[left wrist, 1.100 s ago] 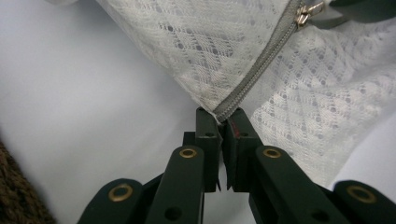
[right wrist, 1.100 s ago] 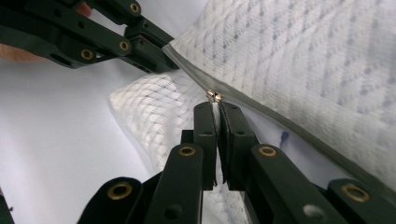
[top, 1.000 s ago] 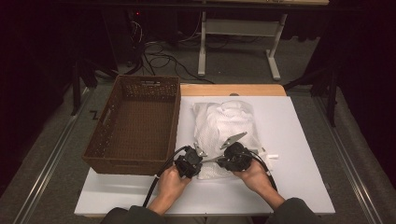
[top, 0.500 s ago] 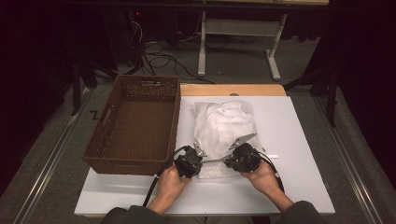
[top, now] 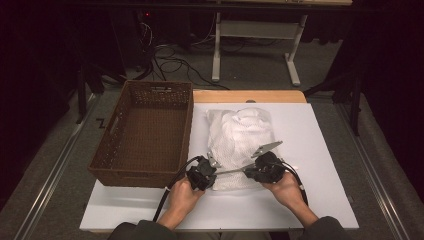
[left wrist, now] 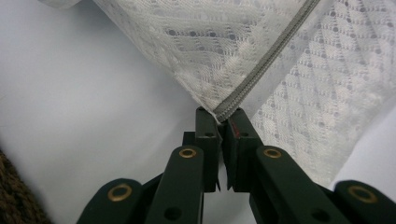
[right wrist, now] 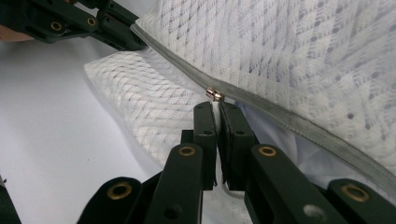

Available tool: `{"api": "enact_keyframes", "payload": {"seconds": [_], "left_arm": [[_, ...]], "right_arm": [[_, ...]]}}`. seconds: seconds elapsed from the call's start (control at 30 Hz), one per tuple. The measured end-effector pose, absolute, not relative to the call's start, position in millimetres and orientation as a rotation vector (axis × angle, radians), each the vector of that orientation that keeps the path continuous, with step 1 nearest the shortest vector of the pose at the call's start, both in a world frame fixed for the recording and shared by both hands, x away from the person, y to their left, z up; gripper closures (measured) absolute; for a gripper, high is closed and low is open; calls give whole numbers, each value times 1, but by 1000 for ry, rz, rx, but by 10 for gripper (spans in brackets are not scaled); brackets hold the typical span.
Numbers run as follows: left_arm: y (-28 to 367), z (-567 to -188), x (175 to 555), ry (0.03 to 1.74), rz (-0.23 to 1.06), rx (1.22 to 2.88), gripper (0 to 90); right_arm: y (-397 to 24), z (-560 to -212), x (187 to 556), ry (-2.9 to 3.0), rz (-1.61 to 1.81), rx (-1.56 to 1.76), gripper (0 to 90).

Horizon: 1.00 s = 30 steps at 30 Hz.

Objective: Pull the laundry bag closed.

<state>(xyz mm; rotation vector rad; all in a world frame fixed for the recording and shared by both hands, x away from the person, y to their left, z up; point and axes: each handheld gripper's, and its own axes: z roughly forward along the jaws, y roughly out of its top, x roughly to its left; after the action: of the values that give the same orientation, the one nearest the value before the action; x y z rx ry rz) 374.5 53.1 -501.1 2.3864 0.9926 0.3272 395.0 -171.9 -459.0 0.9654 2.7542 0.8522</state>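
Now unzipping the mesh bag [top: 239, 140] lying mid-table beside the basket [top: 145, 130]: left gripper [left wrist: 219, 116] clamped shut on the zipper [left wrist: 261, 65] end, right gripper [right wrist: 215, 106] pinching the pull [right wrist: 215, 94]. Next, probably drawing the pull steadily along while keeping the end anchored.

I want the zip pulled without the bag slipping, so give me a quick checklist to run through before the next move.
1. Left gripper clamped on the zip's end at the bag's corner: ok, jaws shut on it.
2. Right gripper on the zip pull: ok, jaws shut just under the metal slider.
3. Zip taut between the two grippers: ok, it runs straight in the right gripper view.
4. Mesh bag lying flat on the table: ok, though lifted near the grippers.
5. Basket clear of the pull path: ok, it stands left of the bag.
6. How much of the zip is already open: cannot tell.
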Motion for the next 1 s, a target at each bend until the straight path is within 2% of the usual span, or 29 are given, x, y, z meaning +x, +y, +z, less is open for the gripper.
{"api": "enact_keyframes", "payload": {"seconds": [1.0], "left_arm": [[55, -502, 375, 1009, 303, 2366, 844]], "right_arm": [[-199, -459, 395, 2716, 894, 1029, 872]]}}
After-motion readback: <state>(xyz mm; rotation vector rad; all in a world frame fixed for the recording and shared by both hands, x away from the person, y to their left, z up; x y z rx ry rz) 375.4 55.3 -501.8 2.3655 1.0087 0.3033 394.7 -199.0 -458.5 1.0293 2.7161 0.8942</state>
